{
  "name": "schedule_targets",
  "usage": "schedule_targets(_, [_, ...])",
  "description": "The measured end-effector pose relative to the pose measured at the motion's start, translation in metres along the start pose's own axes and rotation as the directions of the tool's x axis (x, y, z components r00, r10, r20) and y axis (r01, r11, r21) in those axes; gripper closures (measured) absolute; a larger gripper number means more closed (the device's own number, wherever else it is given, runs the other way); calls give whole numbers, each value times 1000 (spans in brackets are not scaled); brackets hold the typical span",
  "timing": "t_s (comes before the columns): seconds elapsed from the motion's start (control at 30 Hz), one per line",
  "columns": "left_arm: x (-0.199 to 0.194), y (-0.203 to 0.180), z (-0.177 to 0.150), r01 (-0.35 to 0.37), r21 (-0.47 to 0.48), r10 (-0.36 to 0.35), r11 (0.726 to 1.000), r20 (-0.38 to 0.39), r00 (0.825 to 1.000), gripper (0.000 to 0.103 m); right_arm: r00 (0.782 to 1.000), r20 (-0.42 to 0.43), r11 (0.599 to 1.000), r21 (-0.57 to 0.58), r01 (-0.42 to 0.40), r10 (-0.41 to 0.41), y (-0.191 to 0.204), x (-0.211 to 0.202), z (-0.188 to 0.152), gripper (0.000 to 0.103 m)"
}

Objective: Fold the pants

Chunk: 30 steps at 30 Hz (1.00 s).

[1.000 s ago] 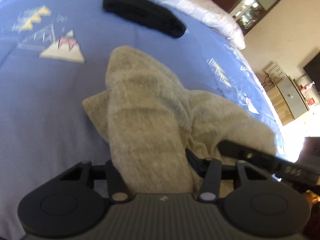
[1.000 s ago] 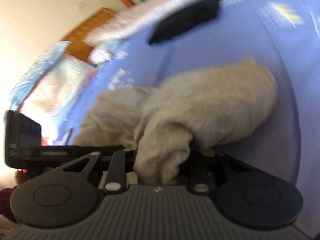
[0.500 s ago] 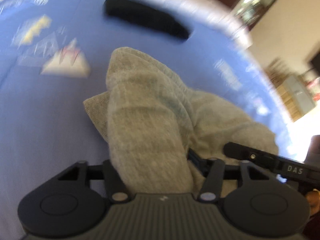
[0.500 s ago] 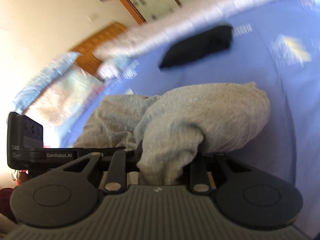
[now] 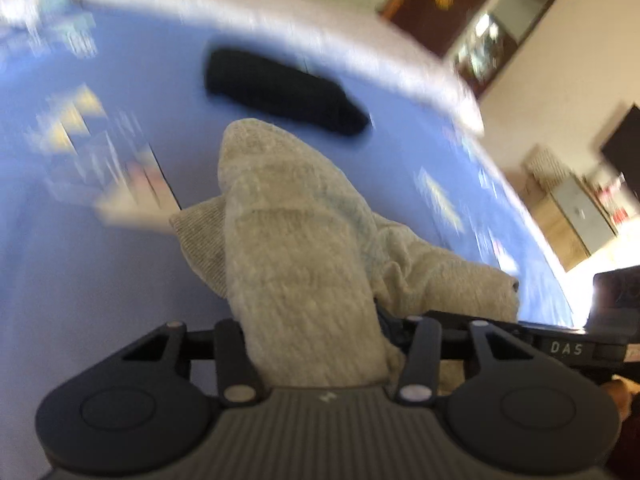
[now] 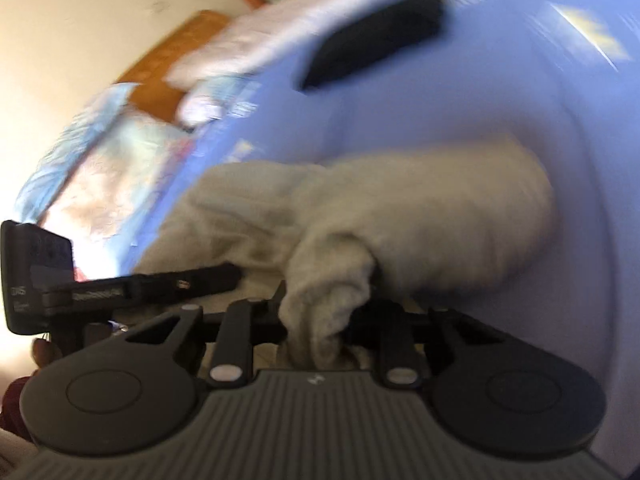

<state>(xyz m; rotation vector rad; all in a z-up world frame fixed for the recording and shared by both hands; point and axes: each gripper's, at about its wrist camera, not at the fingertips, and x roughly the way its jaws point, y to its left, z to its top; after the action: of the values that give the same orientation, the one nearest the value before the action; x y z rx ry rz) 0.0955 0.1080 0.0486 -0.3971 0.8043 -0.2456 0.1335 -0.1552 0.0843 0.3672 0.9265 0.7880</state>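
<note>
Light grey-beige pants lie bunched on a blue bedsheet. My left gripper is shut on a thick fold of the pants, which drapes up and away from it. My right gripper is shut on another bunched end of the same pants. The fingertips of both are hidden in the cloth. The other gripper shows at the right edge of the left wrist view and at the left of the right wrist view.
A folded black garment lies further back on the bed, also in the right wrist view. A white quilt runs along the far edge. Cabinets stand beyond the bed's right side.
Both grippers have lifted and tilted with the pants still held; more of the room shows above the bed. The views are blurred by motion.
</note>
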Motion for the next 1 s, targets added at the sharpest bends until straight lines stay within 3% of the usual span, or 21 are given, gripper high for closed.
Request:
schedule_targets(0.17, [-52,61,56,-93,-57,102,994,195,975,59,998,40,977,-212,-32,41,56,59,59,76])
schedule_targets(0.3, [-79,122,96,-220,-142,256,965,333,908,58,995,59,919,-391,-47,76,97,139,110,76])
schedule_targets(0.4, [-80,172,121,-286,-259,369,923,372,852,55,995,51,894,-445,-53,84,125,210,147,74])
schedule_targets(0.47, [-64,209,130,-350,-338,463,874,355,812,42,997,42,898,-438,-36,61,139,265,162,66])
schedule_targets(0.53, [-32,245,133,-467,-402,585,788,248,772,34,998,41,919,-390,55,-42,142,322,166,35])
schedule_targets(0.57, [-11,267,130,-516,-432,623,739,148,768,36,990,38,925,-354,142,-138,138,349,164,21])
schedule_targets(0.6, [3,284,124,-537,-459,628,708,62,776,38,974,36,928,-300,222,-222,131,371,160,24])
schedule_targets(0.63, [9,293,114,-532,-486,628,693,45,777,31,966,11,937,-239,254,-259,119,382,151,25])
schedule_targets(0.7, [2,287,99,-506,-472,625,722,131,770,31,971,-25,961,-153,232,-239,93,383,132,28])
schedule_targets(0.77, [-6,272,91,-538,-434,649,723,160,744,31,970,32,956,-169,241,-239,81,368,113,28])
schedule_targets(0.87, [-18,251,86,-575,-414,680,706,170,713,31,969,68,955,-168,246,-237,68,342,96,28])
schedule_targets(1.0, [-39,216,72,-635,-383,723,671,148,675,31,973,33,959,-165,229,-226,61,309,81,28])
